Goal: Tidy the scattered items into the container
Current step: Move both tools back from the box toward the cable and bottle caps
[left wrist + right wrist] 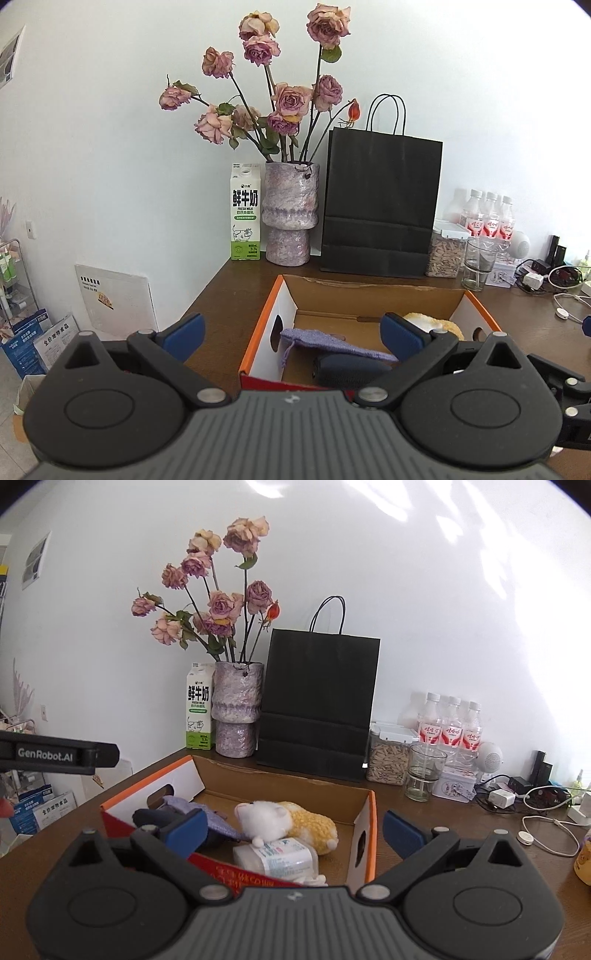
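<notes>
An open cardboard box with orange rims sits on the brown table; it also shows in the right wrist view. Inside lie a lilac knitted pouch, a dark blue case, a white and yellow plush toy and a white plastic packet. My left gripper is open and empty above the box's near left side. My right gripper is open and empty above the box's near edge.
A milk carton, a vase of dried roses and a black paper bag stand along the wall. A seed jar, a glass, water bottles, a tin and cables lie to the right.
</notes>
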`<state>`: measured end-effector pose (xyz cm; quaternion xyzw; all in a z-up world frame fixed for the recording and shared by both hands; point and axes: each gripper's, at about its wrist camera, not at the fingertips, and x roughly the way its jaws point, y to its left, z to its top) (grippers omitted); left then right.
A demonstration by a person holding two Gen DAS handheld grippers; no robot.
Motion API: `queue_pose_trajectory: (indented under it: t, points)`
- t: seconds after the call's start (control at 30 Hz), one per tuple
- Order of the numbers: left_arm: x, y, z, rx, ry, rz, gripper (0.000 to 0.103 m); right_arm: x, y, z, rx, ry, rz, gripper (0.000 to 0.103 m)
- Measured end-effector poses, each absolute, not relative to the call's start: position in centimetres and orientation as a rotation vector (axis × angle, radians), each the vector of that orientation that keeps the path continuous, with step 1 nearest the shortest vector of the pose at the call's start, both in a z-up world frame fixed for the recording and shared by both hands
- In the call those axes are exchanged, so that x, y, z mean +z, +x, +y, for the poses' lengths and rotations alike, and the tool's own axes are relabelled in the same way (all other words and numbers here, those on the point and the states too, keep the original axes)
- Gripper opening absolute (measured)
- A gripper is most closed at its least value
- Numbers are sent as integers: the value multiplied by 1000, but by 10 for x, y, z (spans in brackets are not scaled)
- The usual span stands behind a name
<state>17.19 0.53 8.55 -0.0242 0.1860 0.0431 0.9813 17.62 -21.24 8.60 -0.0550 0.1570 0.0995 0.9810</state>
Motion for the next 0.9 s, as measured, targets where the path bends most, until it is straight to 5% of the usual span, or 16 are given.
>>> queue_pose_trajectory:
  t: [0.9]
  points:
    - [50,86,3,5,-37,387,103,42,89,-250,178,-66,398,101]
